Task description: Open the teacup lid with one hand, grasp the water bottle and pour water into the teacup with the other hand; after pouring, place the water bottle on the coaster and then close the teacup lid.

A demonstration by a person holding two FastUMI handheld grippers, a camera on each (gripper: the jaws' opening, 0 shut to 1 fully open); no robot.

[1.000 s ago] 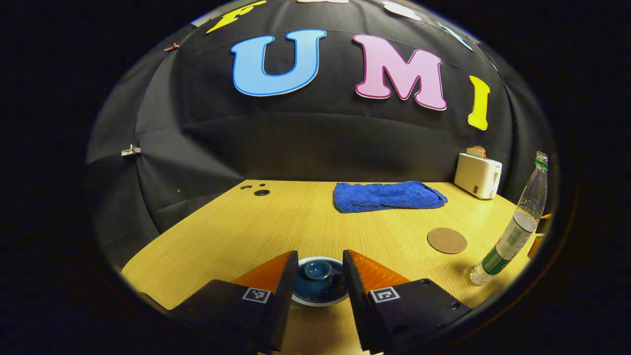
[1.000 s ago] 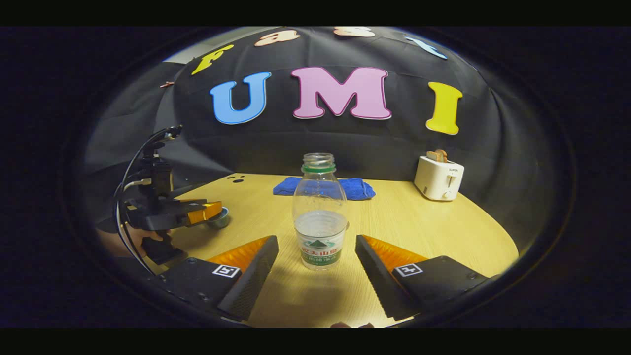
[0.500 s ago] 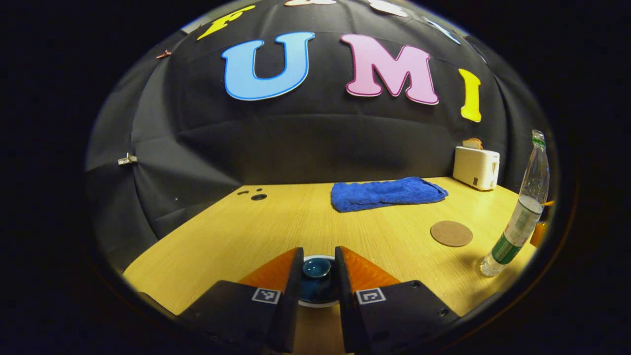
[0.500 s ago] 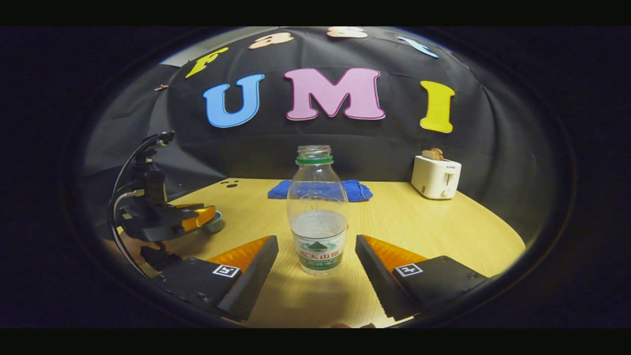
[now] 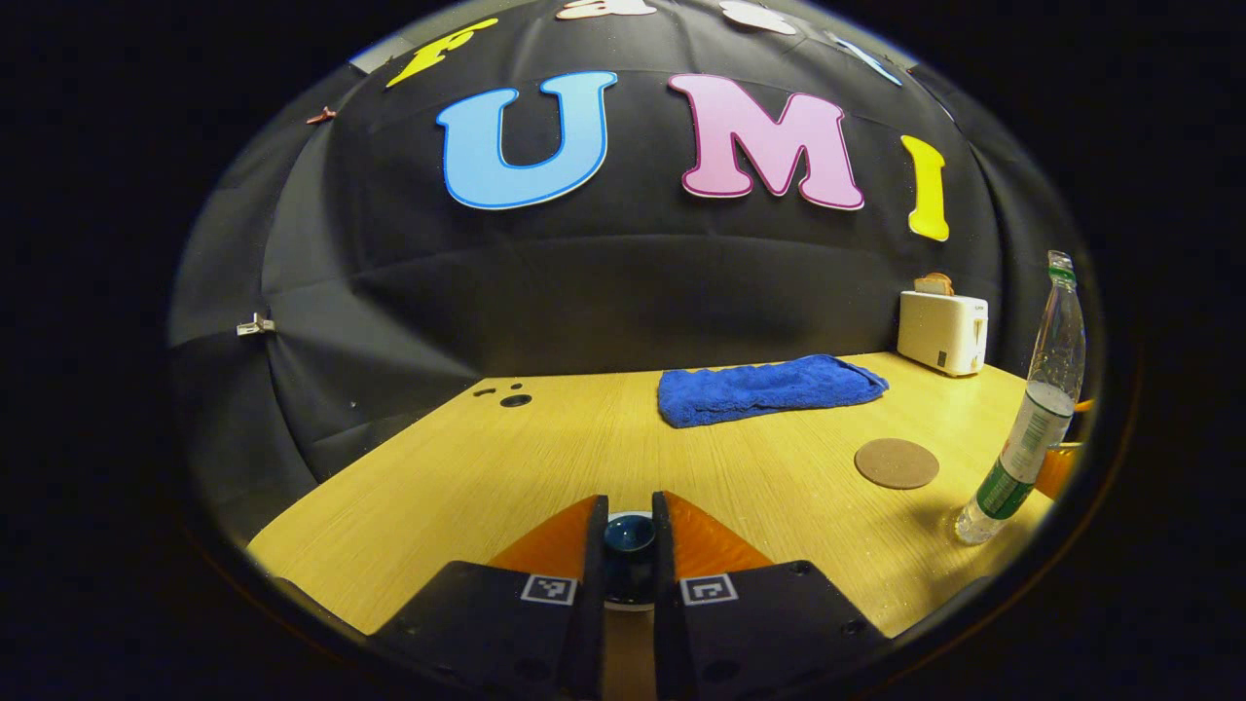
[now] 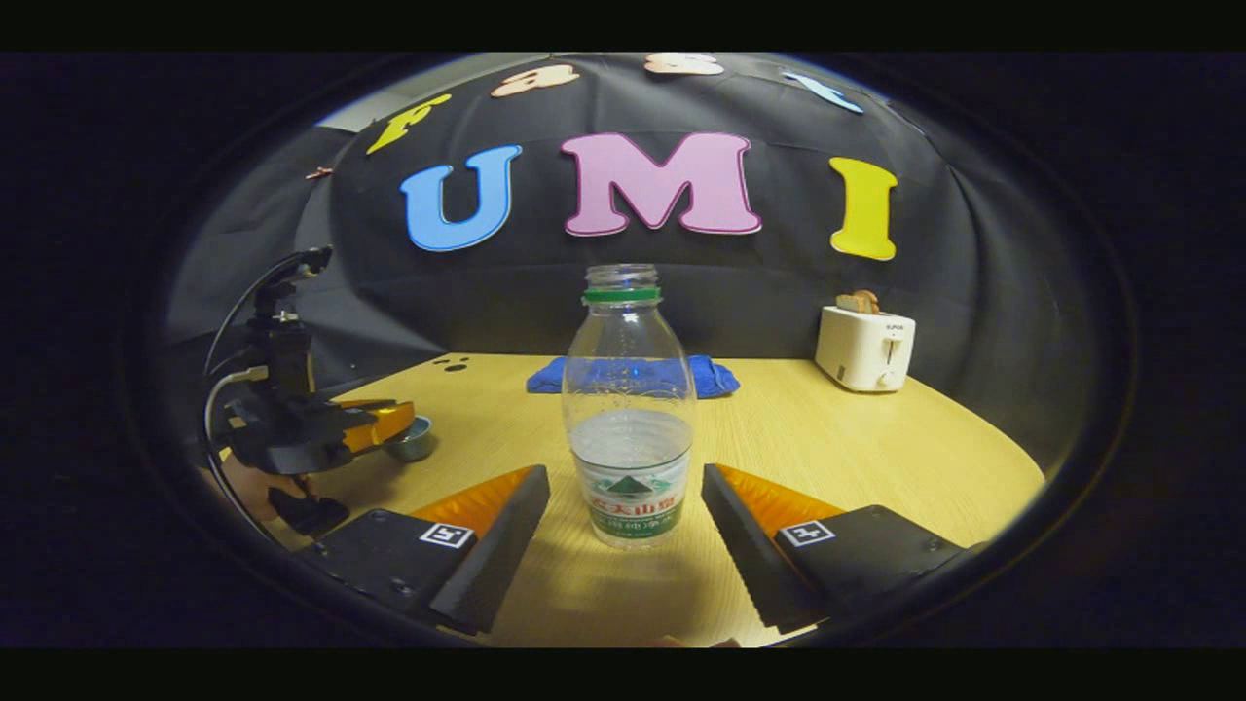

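Wooden table [image 5: 487, 467]: blue towel [image 5: 769, 387], toaster [image 6: 863, 347], coaster [image 5: 896, 463] beside water bottle [image 6: 629, 438].

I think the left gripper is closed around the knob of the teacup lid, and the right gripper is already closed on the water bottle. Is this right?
Not quite. The right gripper is open: in the right gripper view its fingers stand apart on either side of the water bottle, with gaps between. The left gripper is closed around the knob of the teacup lid, as the left gripper view shows.

Water bottle [image 6: 630, 409] label: print too small to read; nothing else legible.
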